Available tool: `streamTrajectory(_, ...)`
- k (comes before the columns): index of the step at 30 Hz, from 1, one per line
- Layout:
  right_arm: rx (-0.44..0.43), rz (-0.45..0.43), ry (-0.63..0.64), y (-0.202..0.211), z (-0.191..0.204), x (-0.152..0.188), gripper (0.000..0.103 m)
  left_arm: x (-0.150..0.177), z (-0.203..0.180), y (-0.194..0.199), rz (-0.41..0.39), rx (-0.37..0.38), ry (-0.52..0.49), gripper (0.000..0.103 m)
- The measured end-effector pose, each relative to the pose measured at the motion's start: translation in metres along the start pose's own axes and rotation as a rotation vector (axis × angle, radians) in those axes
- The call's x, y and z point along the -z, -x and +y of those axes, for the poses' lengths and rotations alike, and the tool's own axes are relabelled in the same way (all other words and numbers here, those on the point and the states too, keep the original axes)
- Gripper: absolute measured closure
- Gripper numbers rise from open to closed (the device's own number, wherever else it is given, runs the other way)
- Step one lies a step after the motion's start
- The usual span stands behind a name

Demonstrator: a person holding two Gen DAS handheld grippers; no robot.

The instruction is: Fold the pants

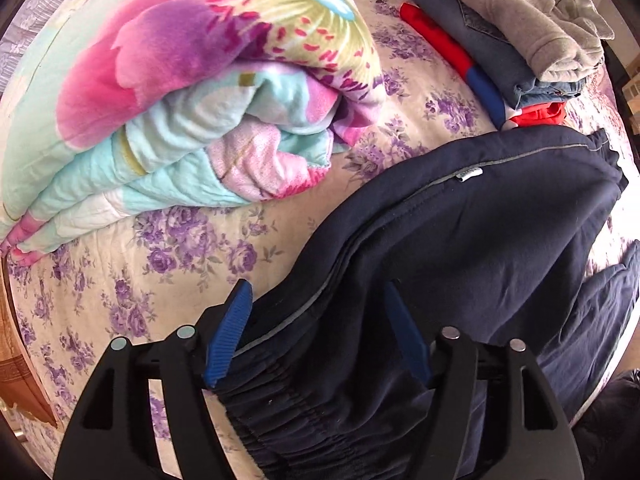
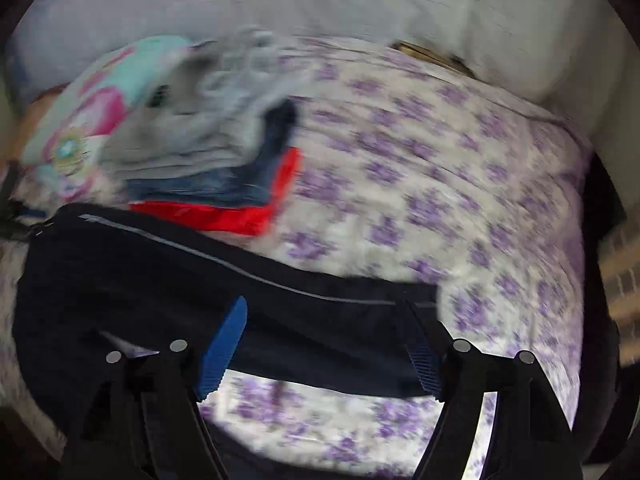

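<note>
The dark navy pants (image 1: 472, 248) are lying on a bed sheet (image 1: 132, 300) printed with purple flowers, folded lengthwise into one long strip. In the left wrist view their long axis is running from the gathered elastic waistband, low in the picture, up and to the right toward a stack of folded clothes (image 1: 508, 32); a thin grey stripe is following that same line. The left gripper (image 1: 320, 332) is standing spread, its blue pads either side of the waistband end and not squeezing it. In the blurred right wrist view the strip is lying crosswise, with the far end at the right. The right gripper (image 2: 324, 340) is also spread wide above that end, pinching nothing. A flowered quilt (image 1: 192, 92) is lying folded beside the pants.
</note>
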State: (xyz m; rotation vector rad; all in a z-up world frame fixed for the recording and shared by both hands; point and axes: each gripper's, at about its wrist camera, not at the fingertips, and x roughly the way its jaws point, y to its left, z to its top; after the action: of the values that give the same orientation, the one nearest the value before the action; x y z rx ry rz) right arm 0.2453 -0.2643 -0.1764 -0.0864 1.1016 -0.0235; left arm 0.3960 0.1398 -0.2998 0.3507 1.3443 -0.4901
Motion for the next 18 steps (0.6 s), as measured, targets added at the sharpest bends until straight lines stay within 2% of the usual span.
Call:
streamTrajectory(2,-0.190,-0.009,0.190,-0.011,0.064,-0.028,0.022,0.006,0.006,0.007,-0.002,0.012,0.007,0.035)
streamTrajectory(3,-0.256,-0.012,0.275,-0.021,0.097,-0.045,0.022,0.009,0.009,0.009,-0.006,0.012,0.012,0.034)
streamTrajectory(4,-0.297,-0.010,0.356,-0.032,0.124,-0.056,0.022,0.014,0.013,0.012,-0.006,0.016,0.017,0.034)
streamTrajectory(6,-0.324,0.006,0.495,-0.059,0.177,-0.076,0.022,0.022,0.015,0.019,-0.008,0.016,0.018,0.034)
streamTrajectory(8,-0.358,0.038,0.588,-0.088,0.216,-0.094,0.023,0.033,0.015,0.027,-0.018,0.012,0.010,0.034)
streamTrajectory(13,-0.275,0.090,0.784,-0.139,0.285,-0.114,0.024,0.063,0.023,0.059,-0.047,0.003,-0.003,0.030)
streamTrajectory(18,-0.234,0.171,0.866,-0.166,0.304,-0.121,0.024,0.069,0.031,0.078,-0.060,0.001,-0.014,0.028)
